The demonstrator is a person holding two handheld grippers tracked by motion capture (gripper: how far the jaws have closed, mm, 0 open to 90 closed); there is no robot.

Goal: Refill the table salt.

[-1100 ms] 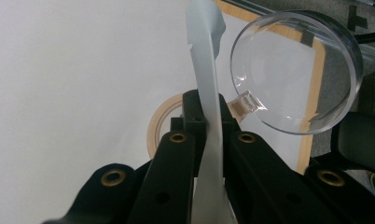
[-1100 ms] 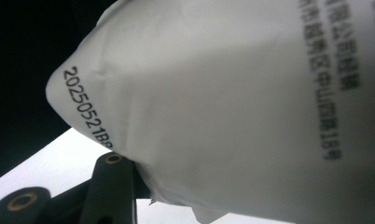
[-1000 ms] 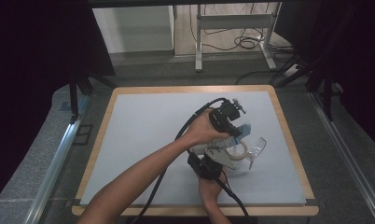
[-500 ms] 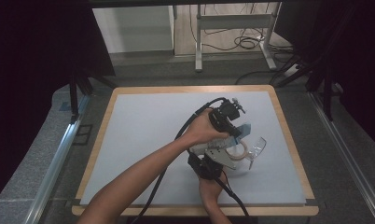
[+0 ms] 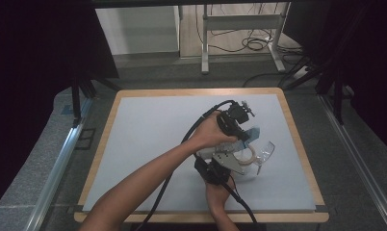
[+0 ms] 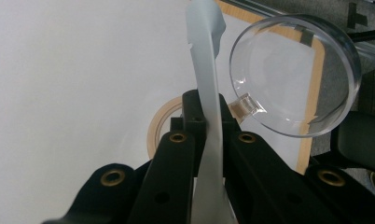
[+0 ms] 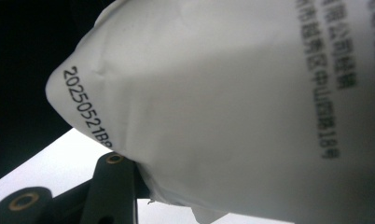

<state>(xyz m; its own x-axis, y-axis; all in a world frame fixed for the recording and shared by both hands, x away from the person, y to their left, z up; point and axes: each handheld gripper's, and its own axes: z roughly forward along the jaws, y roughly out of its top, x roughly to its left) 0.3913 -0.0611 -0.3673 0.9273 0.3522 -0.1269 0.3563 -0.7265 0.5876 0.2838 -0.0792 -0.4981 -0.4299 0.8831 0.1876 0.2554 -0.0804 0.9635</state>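
Note:
A white packet (image 7: 246, 107) with black print and a date code is held between both grippers. In the left gripper view my left gripper (image 6: 209, 116) is shut on the packet's thin flat edge (image 6: 206, 70), which stands up between the jaws. In the right gripper view the packet's puffy body presses against one black finger (image 7: 112, 186). From above, my left gripper (image 5: 239, 126) sits just beyond my right gripper (image 5: 232, 156), over the right middle of the table, with the packet (image 5: 251, 133) between them.
A clear round dish (image 6: 293, 74) (image 5: 266, 150) and a tan tape ring (image 6: 157, 130) (image 5: 248, 156) lie right under the grippers. The pale mat has a wooden border (image 5: 297, 139). Black cables trail from both grippers toward the front edge.

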